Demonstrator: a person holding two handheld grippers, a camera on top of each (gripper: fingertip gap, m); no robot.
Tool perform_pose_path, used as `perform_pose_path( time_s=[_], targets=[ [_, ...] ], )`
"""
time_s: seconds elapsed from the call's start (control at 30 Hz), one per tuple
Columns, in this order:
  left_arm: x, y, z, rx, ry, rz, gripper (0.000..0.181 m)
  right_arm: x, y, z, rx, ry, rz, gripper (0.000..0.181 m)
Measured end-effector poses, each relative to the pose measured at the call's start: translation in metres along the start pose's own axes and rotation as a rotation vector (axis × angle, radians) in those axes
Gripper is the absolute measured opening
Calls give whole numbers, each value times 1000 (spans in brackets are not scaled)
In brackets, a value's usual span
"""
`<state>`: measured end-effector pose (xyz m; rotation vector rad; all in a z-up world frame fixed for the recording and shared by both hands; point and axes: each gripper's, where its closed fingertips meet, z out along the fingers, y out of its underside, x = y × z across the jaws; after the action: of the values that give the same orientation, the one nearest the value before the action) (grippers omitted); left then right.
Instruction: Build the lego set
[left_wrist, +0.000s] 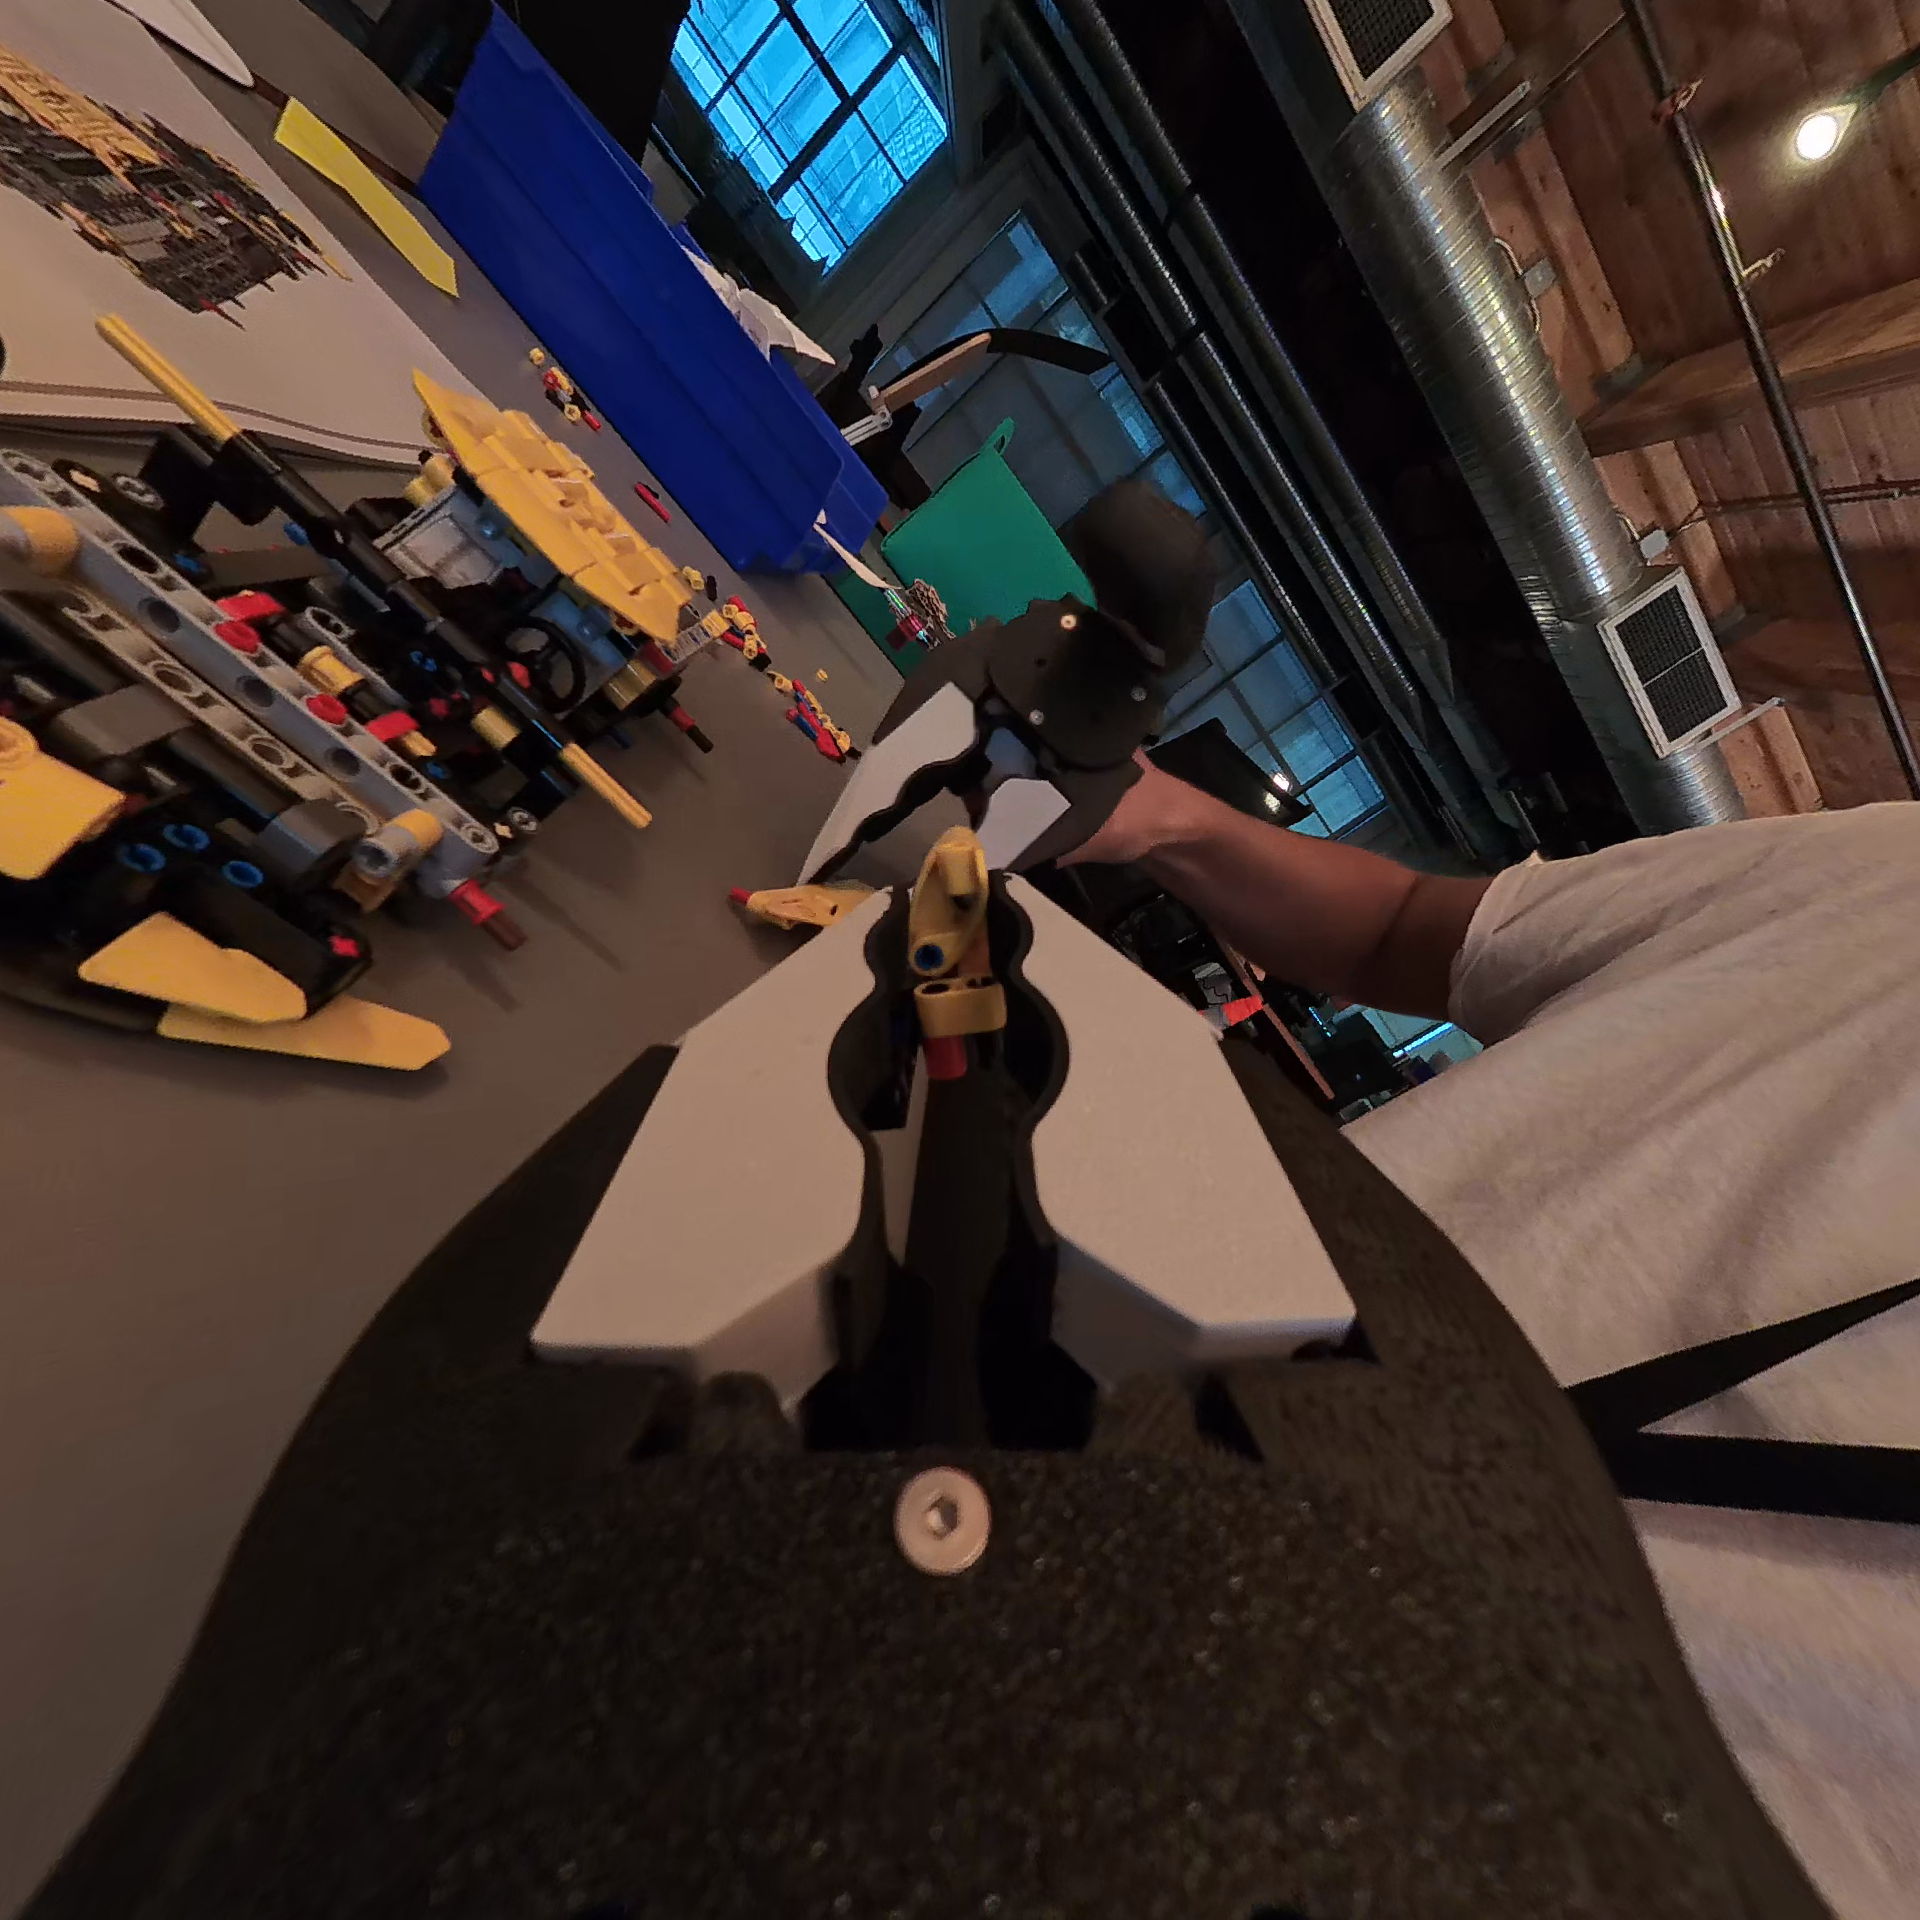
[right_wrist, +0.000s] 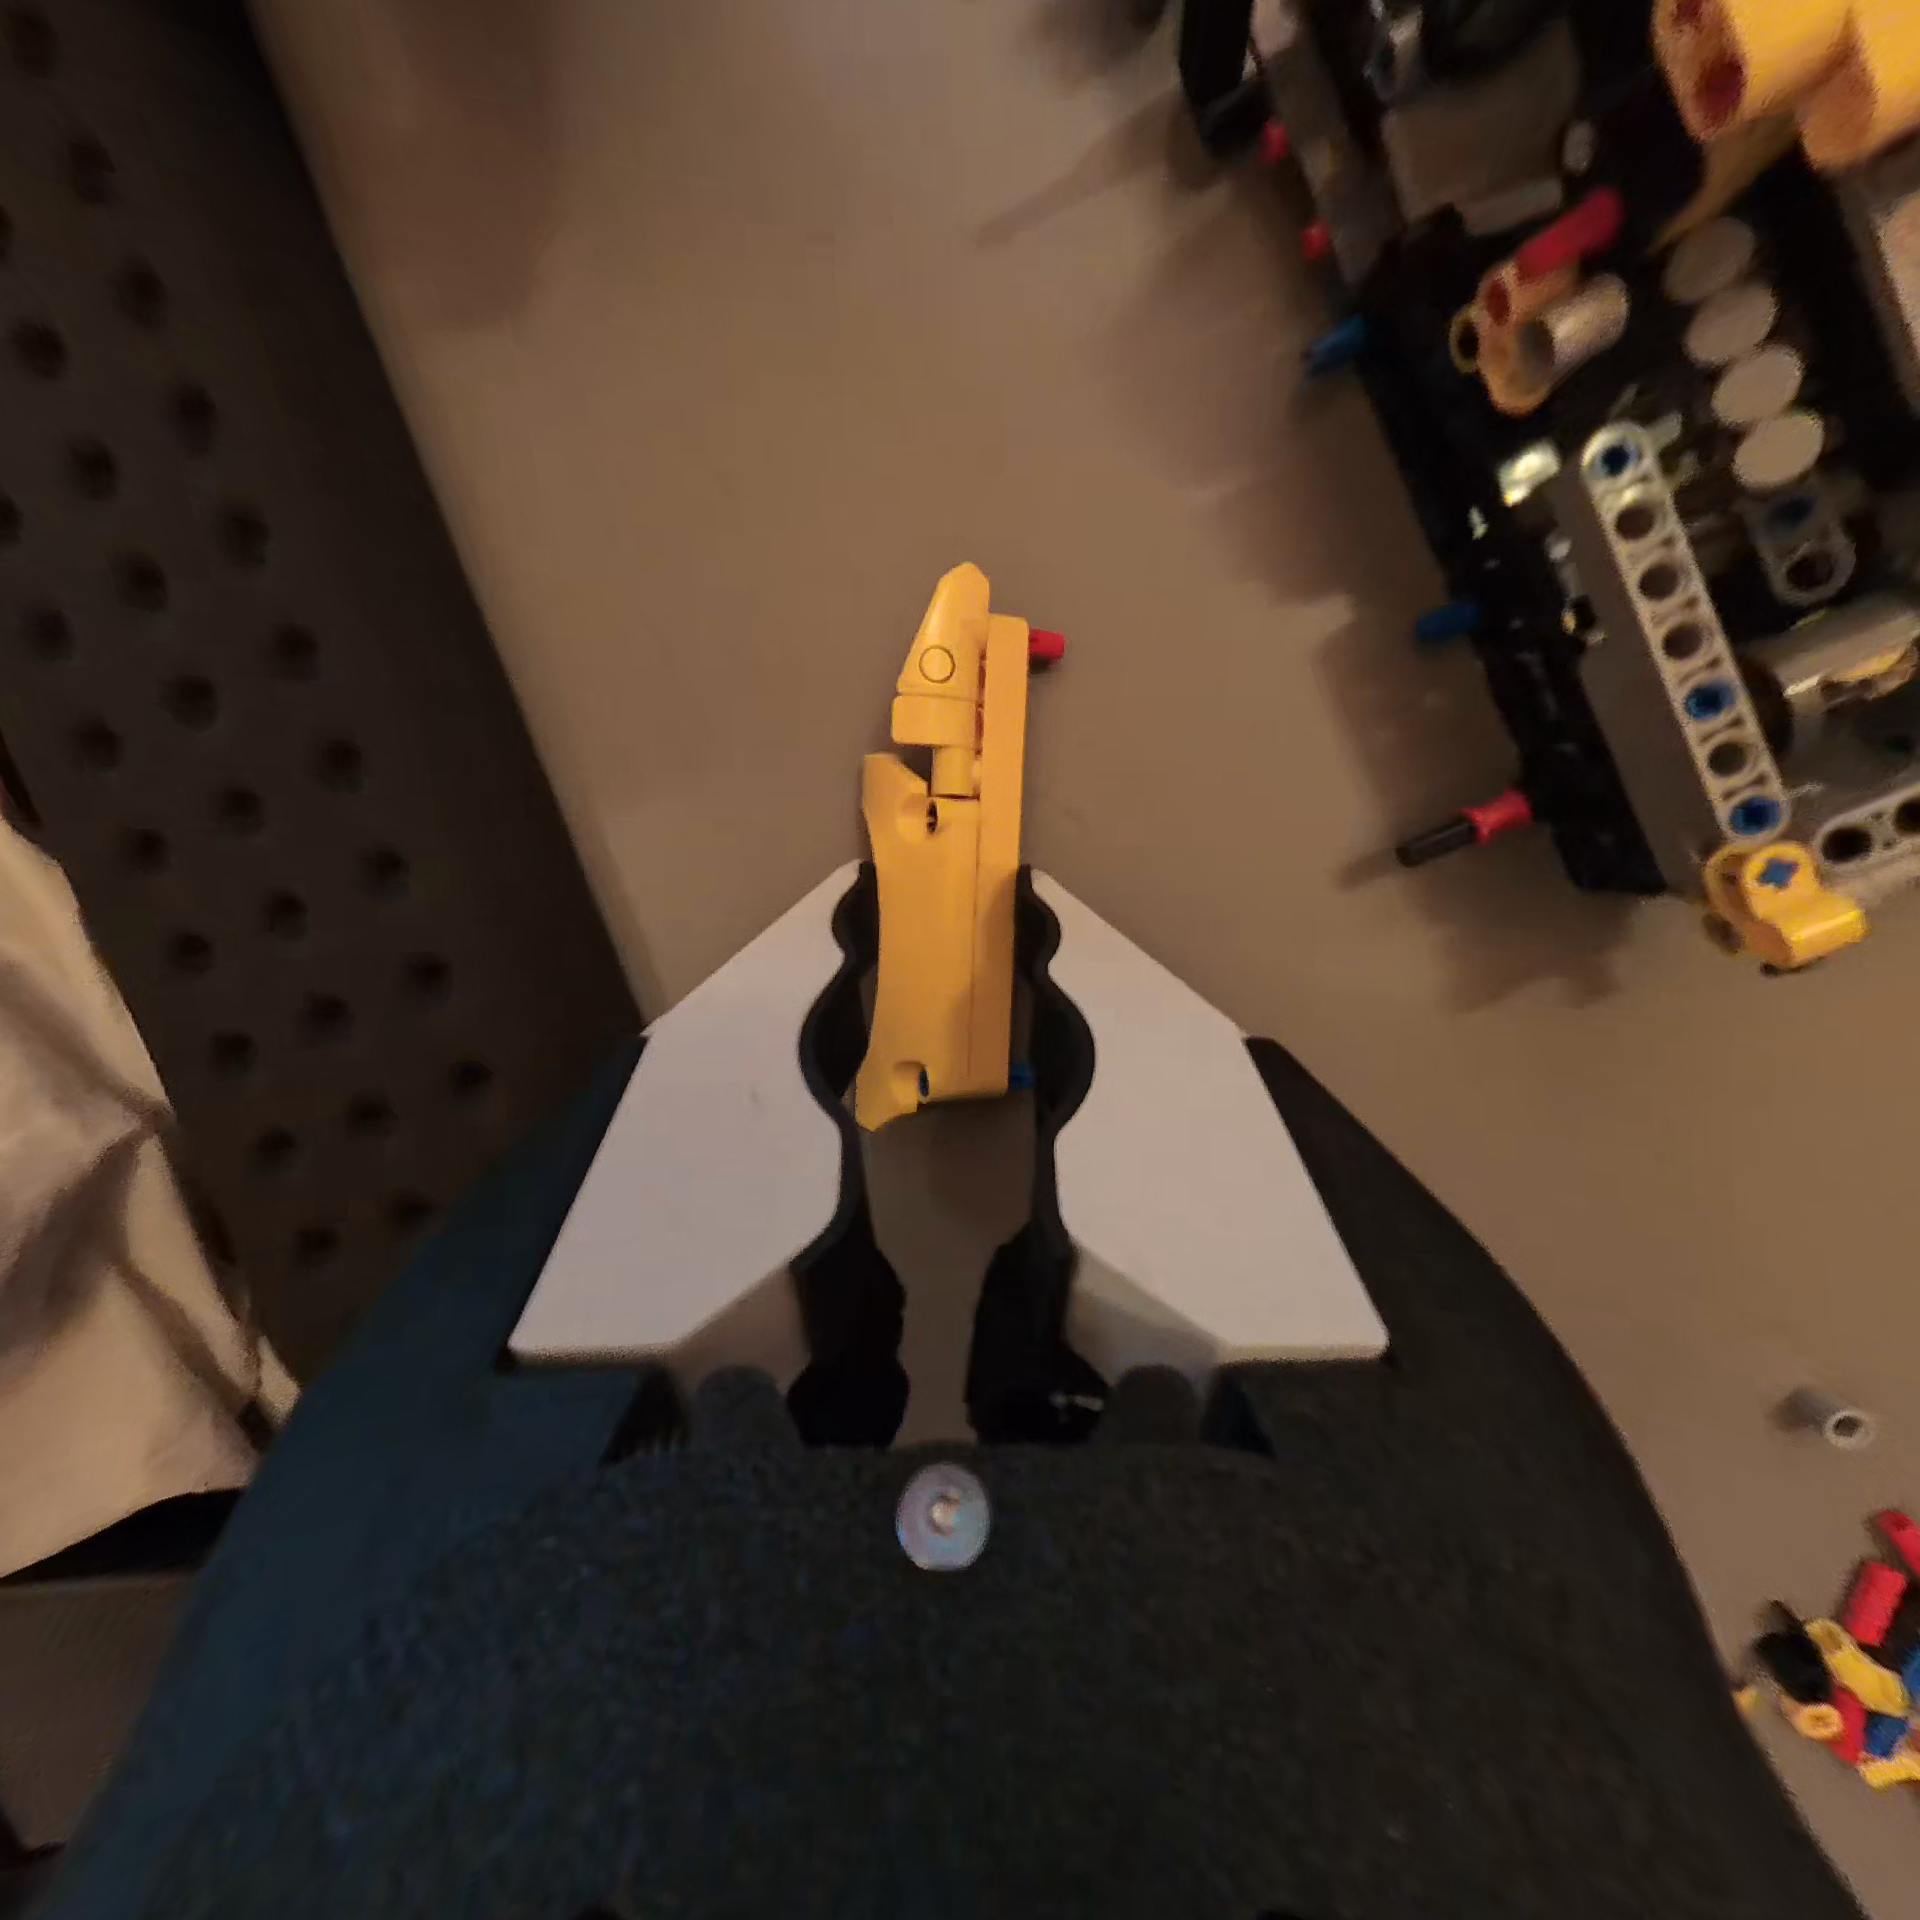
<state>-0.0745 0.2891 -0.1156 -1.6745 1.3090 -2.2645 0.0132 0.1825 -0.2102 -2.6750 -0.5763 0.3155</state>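
Claws both clamped: left claw (left_wrist: 951, 914) on small yellow subassembly (left_wrist: 948, 940), lower end hidden; right claw (right_wrist: 940, 883) on yellow panel piece (right_wrist: 951, 904).

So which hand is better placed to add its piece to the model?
Probably right: the right tongs grip a panel low on the table, beside the model. The left tongs hold a piece up, farther off.
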Motion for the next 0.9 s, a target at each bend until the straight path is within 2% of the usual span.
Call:
perform_pose_path(
  time_s=[0.07, 0.2, 0.27, 0.37, 0.5, 0.57, 0.7, 0.8, 0.9],
  targets=[
    [0, 0, 0, 0, 2, 1, 14, -3, -15, -6, 49, 16, -31, 25],
    [4, -1, 0, 3, 13, 28, 14, -8, -64, -24, 173, 72, -109, 25],
    [9, -3, 0, 15, 20, 69, 14, -15, -87, -24, 208, 36, -136, 25],
    [11, -5, -3, 16, -10, 189, 14, -14, -124, -19, 365, 18, -186, 25],
    [7, 2, -2, -40, -83, 336, 14, -12, -147, -11, 553, -32, -229, 25],
    [2, 7, 1, -75, -121, 378, 14, -22, -150, -14, 631, -94, -268, 25],
    [-4, 17, 5, -137, -163, 426, 14, -18, -135, -14, 597, -42, -308, 25],
    [-4, 17, 7, -136, -146, 402, 14, -17, -123, -12, 585, -74, -282, 25],
    [-6, 19, 7, -149, -146, 384, 14, -30, -124, -14, 600, -135, -302, 25]
  ],
)
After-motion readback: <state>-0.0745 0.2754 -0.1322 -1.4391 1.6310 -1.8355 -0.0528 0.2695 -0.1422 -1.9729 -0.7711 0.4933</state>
